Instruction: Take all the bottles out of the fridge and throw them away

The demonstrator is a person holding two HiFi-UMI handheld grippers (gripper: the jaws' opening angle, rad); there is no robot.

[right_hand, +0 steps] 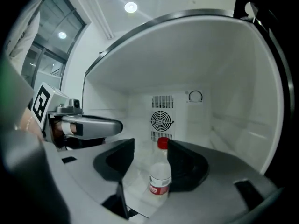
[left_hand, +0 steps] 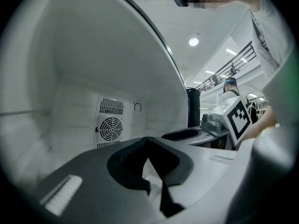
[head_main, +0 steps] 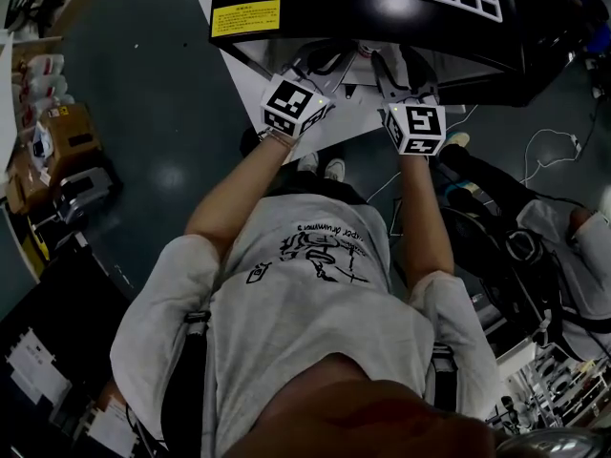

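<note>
Head view: the left gripper [head_main: 323, 65] and right gripper [head_main: 391, 70] both reach into the fridge [head_main: 382, 12] at 12 o'clock. Left gripper view: its jaws are together and empty, with the fan grille [left_hand: 111, 127] at 10 o'clock. Right gripper view: jaws apart, with a red-capped bottle [right_hand: 161, 174] upright inside the fridge between them, closer to the jaw at 3 o'clock
</note>
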